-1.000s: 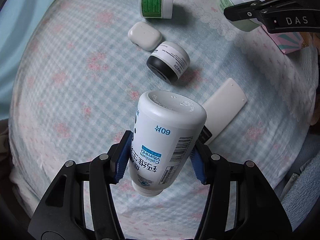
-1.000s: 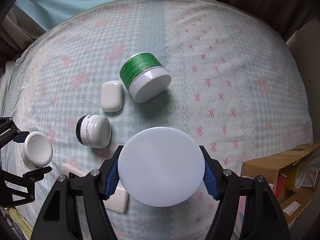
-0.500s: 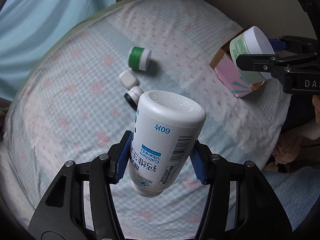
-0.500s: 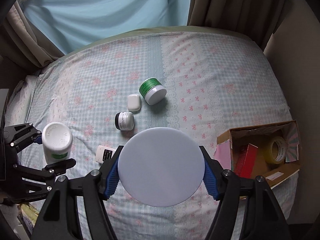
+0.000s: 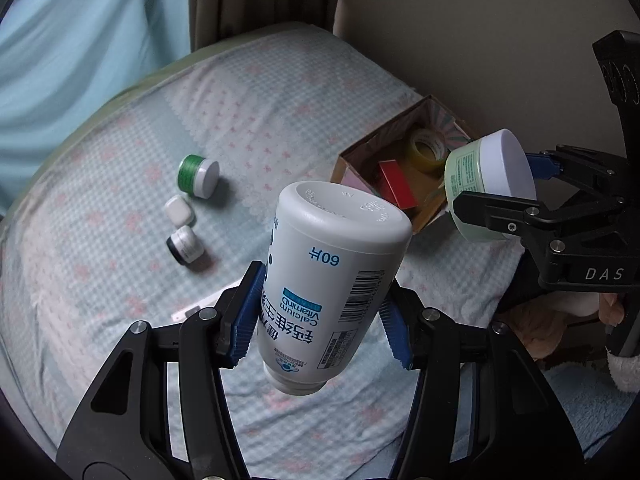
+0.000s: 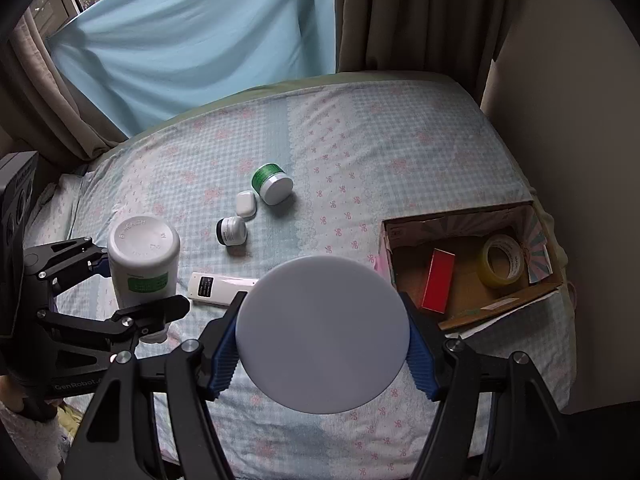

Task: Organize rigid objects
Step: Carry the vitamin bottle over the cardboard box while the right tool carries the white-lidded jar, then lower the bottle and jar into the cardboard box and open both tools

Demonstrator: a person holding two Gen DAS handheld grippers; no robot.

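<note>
The left gripper has its blue fingers closed on a white plastic vitamin bottle, long axis tilted, base toward the camera, cap down. The right gripper clamps a pale green cream jar with a white lid, lid facing the lens. Both hang above the bed, higher than a second ago; the open cardboard box now shows, while a green-banded jar, white earbud case, black-rimmed jar and white remote lie below

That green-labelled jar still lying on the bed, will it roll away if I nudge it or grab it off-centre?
Probably. The green-labelled jar lies on its side, so its round wall can roll on the bedspread, though the soft cloth may slow it. It looks rigid and smooth, so the jaws might slip on the curve. It lies close by the white case, which a nudge could knock.
</note>
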